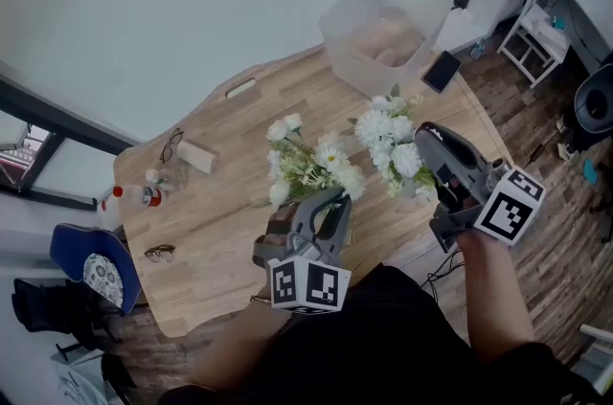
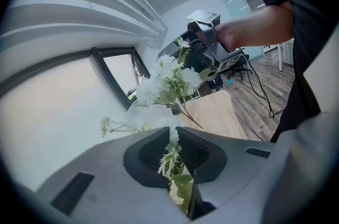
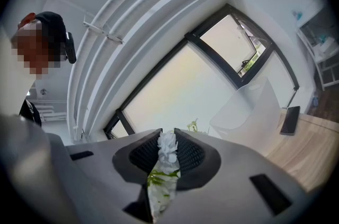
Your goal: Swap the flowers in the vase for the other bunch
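Over the near edge of the table [image 1: 220, 202], my left gripper [image 1: 330, 200] clamps one bunch [image 1: 311, 162], my right gripper [image 1: 429, 137] clamps the other bunch [image 1: 388, 137] just to its right, stems upright, with the vase [image 1: 275, 238] seemingly under the left.

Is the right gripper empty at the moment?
No, the right gripper has its jaws clamped on a white flower bunch.

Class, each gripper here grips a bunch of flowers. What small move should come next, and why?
Probably carry the left gripper and its bunch aside, laying it on the table. Both grippers are shut on flowers, the right gripper holds the other bunch ready, and what looks like the brown vase by the left gripper needs freeing first.
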Demonstrator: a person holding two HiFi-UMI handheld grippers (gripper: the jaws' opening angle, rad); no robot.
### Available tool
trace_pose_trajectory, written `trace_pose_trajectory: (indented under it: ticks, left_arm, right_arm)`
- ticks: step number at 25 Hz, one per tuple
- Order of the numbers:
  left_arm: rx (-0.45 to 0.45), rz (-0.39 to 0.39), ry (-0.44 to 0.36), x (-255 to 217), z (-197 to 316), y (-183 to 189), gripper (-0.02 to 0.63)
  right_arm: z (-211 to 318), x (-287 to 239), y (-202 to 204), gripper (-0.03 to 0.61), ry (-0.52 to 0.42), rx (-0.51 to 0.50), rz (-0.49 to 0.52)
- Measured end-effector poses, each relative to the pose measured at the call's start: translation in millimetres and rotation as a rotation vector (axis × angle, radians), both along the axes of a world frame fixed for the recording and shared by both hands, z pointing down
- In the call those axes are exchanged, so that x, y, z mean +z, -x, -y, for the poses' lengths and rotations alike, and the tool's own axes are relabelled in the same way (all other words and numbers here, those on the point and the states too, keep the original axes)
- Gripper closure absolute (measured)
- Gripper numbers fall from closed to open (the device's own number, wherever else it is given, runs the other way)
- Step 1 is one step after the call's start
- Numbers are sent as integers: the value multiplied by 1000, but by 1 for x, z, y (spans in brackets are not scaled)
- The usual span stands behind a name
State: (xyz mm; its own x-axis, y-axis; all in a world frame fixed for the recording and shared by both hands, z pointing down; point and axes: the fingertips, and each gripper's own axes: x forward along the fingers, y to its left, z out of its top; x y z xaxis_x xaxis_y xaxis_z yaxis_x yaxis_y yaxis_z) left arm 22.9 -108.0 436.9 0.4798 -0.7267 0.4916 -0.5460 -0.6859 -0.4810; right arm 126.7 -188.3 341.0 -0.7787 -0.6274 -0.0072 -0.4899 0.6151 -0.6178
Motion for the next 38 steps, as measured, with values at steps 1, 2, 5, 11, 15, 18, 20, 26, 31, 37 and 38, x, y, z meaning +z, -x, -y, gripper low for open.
trace_pose_trajectory:
  ticks: [1, 2, 5, 11, 15, 18, 20, 26, 31, 37, 38]
  left_arm:
    - [-1, 8, 1, 0, -2, 1, 581]
    - [-4, 13, 3, 1, -3, 2, 581]
    - [-11, 9, 7, 1, -8, 0, 581]
    - [-2, -4, -5, -5, -14, -1, 581]
    - [14, -37, -14, -14, -11, -8, 544]
    - [22, -52, -35, -28, -14, -10, 529]
    - [27, -73, -47, -38, -19, -9, 526]
    - [-28, -191, -48, -71, -19, 9, 526]
    - [-72, -211, -103, -91, -20, 26, 526]
    - [-187, -324, -128, -108, -16, 77, 526]
    - [-213, -334, -127, -107, -14, 88, 526]
  right_arm:
    - [0, -1, 0, 491, -1, -2, 4]
    - [0, -3, 0, 491, -1, -6, 12]
    - [-2, -8, 3, 491, -2, -26, 41]
    - [-9, -11, 14, 491, -15, -36, 30]
    - [-8, -13, 10, 491, -15, -37, 26]
    - [-10, -19, 11, 491, -24, -34, 22]
    - [-13, -23, 12, 491, -32, -30, 23]
    - [-15, -31, 10, 491, -47, -18, 18]
    - [-15, -33, 9, 491, -57, -14, 11]
    - [-18, -37, 7, 491, -88, 10, -22]
    - [-19, -37, 6, 491, -94, 13, -30]
